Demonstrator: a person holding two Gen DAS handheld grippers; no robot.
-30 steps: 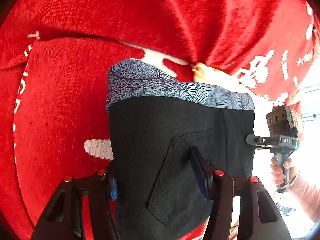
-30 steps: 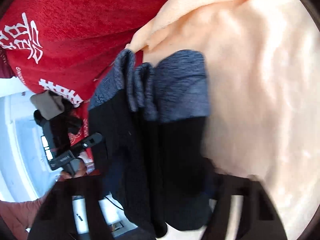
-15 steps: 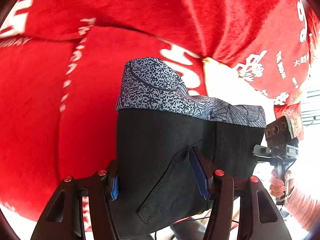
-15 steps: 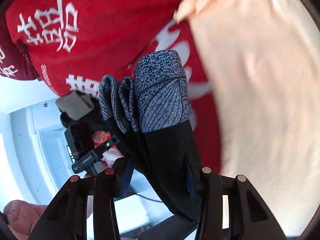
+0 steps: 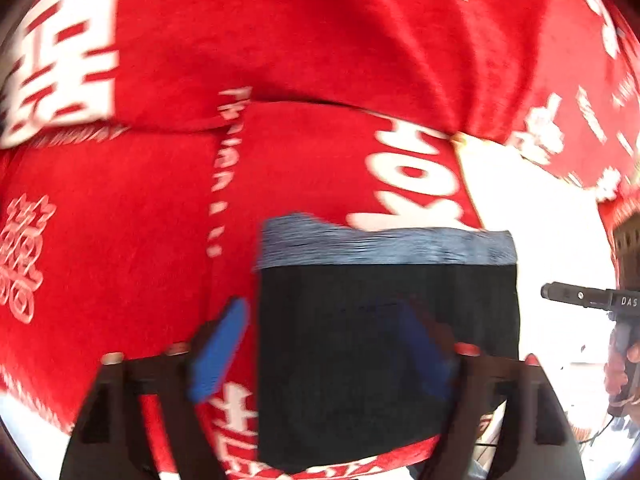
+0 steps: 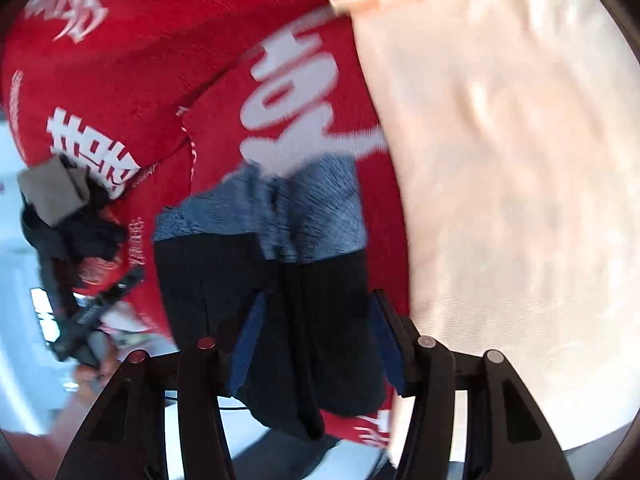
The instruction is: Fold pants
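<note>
In the left wrist view the left gripper [image 5: 324, 354] has just been opening: half a second ago its blue pads pinched the near edge of the folded pants [image 5: 384, 340], and now the left pad [image 5: 218, 350] stands clear of the cloth, off its left edge over the red blanket [image 5: 304, 40], while the right pad lies against the dark fabric, too blurred to tell whether it presses. I judge that the left side has let go, so the folded bundle is being set down and this fold is near its end. The pants lie on the blanket, their grey patterned waistband [image 5: 384, 242] at the far edge, away from the gripper, and the black part runs back between the spread fingers. To the right of the pants a hand [image 5: 624, 364] holds the right gripper's handle. In the right wrist view the right gripper [image 6: 320, 348] has also just opened a little, yet the pants [image 6: 280, 304] are between its pads; the left pad [image 6: 248, 344] appears to touch the cloth, and the right pad is at its right edge, so I read a loose hold, though blur leaves it uncertain. Here the pants hang in thick layers, waistband far from the gripper, red blanket behind and left of them, a peach cloth [image 6: 500, 184] just to their right. Left of the pants the left gripper's body shows.
</note>
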